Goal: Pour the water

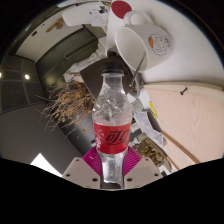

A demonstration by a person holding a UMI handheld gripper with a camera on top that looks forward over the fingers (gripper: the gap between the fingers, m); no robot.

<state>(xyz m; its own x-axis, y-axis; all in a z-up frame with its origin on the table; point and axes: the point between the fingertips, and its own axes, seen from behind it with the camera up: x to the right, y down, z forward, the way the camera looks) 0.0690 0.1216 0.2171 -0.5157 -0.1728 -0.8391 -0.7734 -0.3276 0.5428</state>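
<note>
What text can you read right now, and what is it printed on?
Bottle, held upright between the tool's pink pads: its red label bears white script lettering, too blurred to read.
White bowl beyond the bottle: a small coloured mark near its rim, not legible as text.
No other words, numbers or signs can be read.

A clear plastic bottle [111, 125] stands between the fingers of the gripper [111, 168] and bears a red label [111, 133] around its middle. White slanted lettering runs across that label, but it cannot be made out as words. Beyond the bottle, a white cup [133, 45] shows small marks, likewise unreadable.
</note>
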